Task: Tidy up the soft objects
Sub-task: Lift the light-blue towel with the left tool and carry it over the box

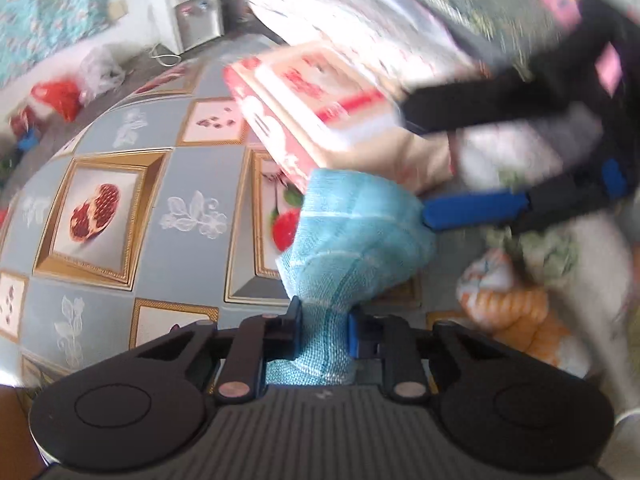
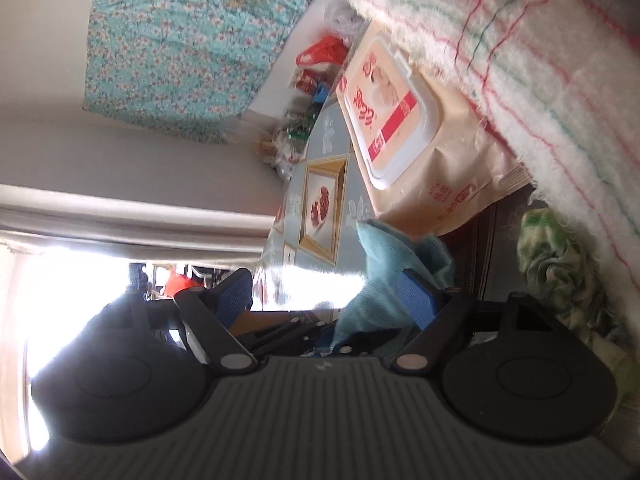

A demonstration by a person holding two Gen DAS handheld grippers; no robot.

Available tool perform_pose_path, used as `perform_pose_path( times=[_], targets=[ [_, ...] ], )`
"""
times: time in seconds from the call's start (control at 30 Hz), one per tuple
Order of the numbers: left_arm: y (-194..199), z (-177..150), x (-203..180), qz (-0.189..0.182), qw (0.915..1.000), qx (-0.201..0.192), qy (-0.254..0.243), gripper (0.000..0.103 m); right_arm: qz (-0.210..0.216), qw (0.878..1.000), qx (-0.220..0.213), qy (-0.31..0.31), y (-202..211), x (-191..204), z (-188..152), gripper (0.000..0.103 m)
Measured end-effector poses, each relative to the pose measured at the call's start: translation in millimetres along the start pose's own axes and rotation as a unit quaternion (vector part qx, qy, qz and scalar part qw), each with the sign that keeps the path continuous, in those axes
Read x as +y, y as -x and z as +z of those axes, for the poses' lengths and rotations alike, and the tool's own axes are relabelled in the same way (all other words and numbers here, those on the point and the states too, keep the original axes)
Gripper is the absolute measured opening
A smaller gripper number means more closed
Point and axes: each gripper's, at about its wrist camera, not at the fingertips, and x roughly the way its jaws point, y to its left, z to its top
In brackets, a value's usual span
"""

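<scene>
Cloth, teal and limp, hangs bunched at centre frame above the surface, pinched by the left gripper. Right gripper fingers spread wide beside it. Light, floppy; grip a free corner.

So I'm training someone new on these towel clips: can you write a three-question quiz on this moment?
1. True or false: the left gripper is shut on the blue cloth.
2. What lies on the wet wipes pack? A) a plate B) the striped towel C) a shoe
3. What fruit shows in the gold frame on the tablecloth?

Key: 1 true; 2 B; 3 a pomegranate.
</scene>
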Motion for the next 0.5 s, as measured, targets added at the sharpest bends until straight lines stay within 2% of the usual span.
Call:
perform_pose_path(
  times=[0.1,0.27,0.33,0.43,0.5],
  targets=[
    [23,0,8,-0.024,0.9989,-0.028,0.029,0.020,-0.004,1.000,-0.012,-0.001,10,6,-6,0.080],
    [76,-14,6,-0.046,0.9954,-0.080,0.025,0.020,-0.011,1.000,-0.005,0.019,9,31,-28,0.078],
    [98,-22,2,-0.052,0.9935,-0.099,0.019,0.020,0.005,0.999,0.003,0.035,6,48,-41,0.063],
    [132,-37,0,-0.061,0.9903,-0.124,0.018,0.020,0.037,0.997,0.008,0.066,7,80,-62,0.047],
    [156,-50,3,-0.059,0.9880,-0.141,0.022,0.020,0.057,0.994,0.011,0.090,8,105,-75,0.042]
  ],
)
